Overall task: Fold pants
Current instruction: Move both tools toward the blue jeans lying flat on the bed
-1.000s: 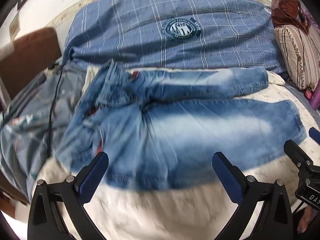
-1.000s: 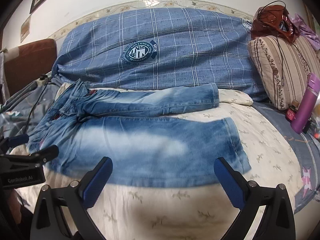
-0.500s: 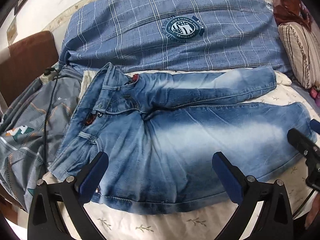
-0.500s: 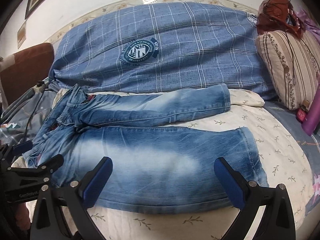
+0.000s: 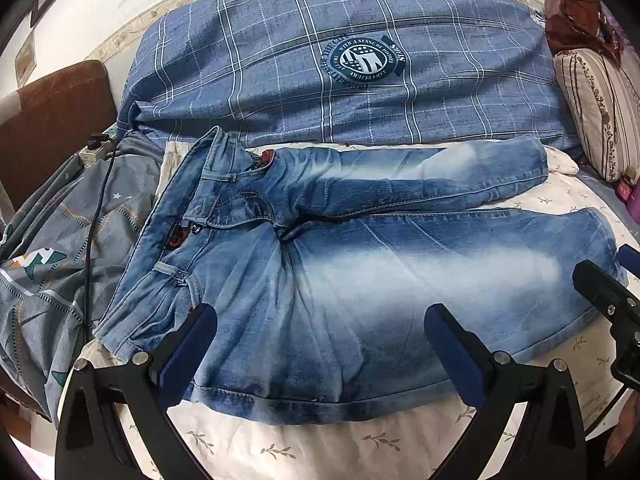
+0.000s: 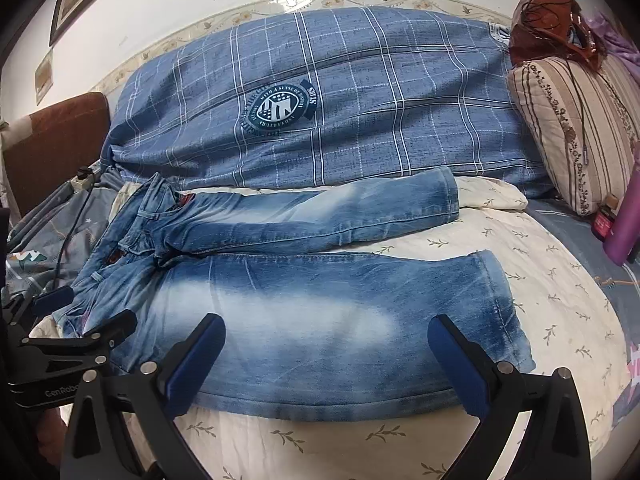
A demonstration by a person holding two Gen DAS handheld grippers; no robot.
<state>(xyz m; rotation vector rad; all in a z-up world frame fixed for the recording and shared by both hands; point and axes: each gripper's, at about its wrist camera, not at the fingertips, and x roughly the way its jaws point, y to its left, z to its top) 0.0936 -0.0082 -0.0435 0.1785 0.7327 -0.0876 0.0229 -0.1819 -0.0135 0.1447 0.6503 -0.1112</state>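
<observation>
A pair of faded blue jeans lies spread flat on a cream bedspread printed with small leaf sprigs, waistband toward the left of both views and the two legs running out to the right. The legs lie apart — the far leg narrow and close against a blue plaid quilt with a round dark crest, the near leg broad and pale down its middle, its lower edge nearest the cameras. The left gripper sits low over the near edge of the jeans, jaws set wide, its blue pads on either side of the near leg's upper part and holding nothing; whether the pads touch the cloth cannot be told. The right gripper stands likewise over the near leg further toward the hem, jaws wide and empty. Each gripper shows in the other's view: the right one at the right margin of the left wrist view, the left one at the lower left of the right wrist view. To the left of the jeans lies a grey patterned cover with a black cable running across it from a power strip near a brown headboard. At the right, a striped pillow leans by the quilt with a reddish-brown bag on top, and a purple bottle stands just beside the pillow.
</observation>
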